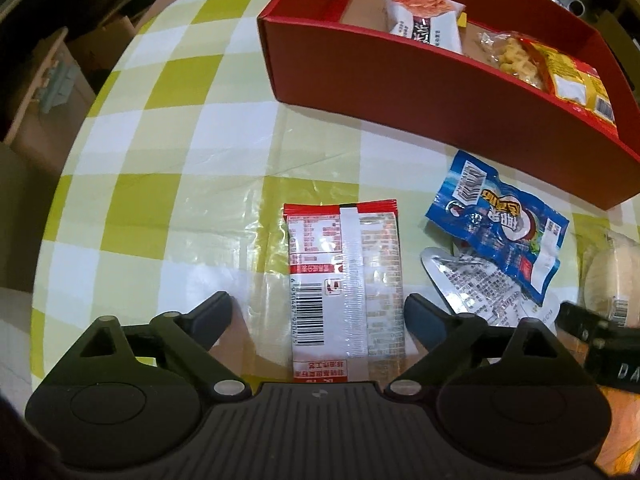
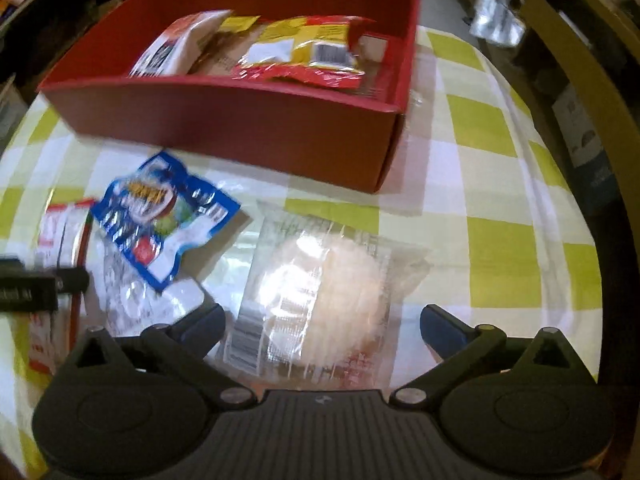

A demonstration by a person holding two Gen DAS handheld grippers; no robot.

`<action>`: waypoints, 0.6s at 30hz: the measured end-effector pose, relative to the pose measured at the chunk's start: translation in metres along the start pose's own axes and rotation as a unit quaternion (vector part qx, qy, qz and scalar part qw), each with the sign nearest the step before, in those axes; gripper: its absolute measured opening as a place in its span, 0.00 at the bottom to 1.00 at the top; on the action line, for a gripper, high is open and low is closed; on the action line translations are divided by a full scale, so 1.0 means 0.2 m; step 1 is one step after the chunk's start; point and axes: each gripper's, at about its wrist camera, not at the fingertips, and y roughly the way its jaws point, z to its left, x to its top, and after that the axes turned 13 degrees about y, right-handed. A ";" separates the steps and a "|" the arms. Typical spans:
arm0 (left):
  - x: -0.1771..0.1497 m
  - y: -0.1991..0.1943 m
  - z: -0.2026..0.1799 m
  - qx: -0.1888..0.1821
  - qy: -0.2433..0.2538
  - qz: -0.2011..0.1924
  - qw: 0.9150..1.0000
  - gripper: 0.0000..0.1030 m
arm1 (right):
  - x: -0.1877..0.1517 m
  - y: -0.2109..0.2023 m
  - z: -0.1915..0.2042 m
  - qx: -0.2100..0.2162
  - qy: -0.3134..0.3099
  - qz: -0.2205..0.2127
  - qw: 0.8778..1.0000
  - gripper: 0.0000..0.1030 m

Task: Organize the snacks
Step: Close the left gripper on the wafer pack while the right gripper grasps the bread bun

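Observation:
My left gripper (image 1: 318,316) is open, its fingers on either side of a red and white snack packet (image 1: 344,280) lying flat on the checked tablecloth. My right gripper (image 2: 322,328) is open around a clear-wrapped round white bun (image 2: 320,296) on the table. A blue snack bag (image 1: 500,224) lies between the two, on top of a white packet (image 1: 472,284); the blue bag also shows in the right wrist view (image 2: 160,216). The red box (image 1: 420,92) at the back holds a white and red packet (image 1: 420,20) and a yellow and red bag (image 1: 560,72).
The table has a green and white checked cloth (image 1: 168,160). The red box's near wall (image 2: 240,128) stands just beyond the loose snacks. A wooden chair frame (image 2: 600,120) curves past the table's right edge. Shelves and boxes stand off the table's left side.

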 end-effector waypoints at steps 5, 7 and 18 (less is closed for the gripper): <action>-0.01 -0.03 -0.02 -0.005 0.012 -0.008 1.000 0.78 | 0.00 -0.03 -0.02 0.003 0.005 0.002 1.000 0.97; -0.01 -0.05 -0.04 -0.015 0.019 -0.010 1.000 0.65 | 0.00 -0.05 0.01 0.007 0.003 0.002 1.000 0.85; -0.01 -0.11 -0.01 -0.032 0.013 -0.015 0.999 0.54 | -0.01 -0.15 -0.02 0.017 0.023 -0.003 1.000 0.64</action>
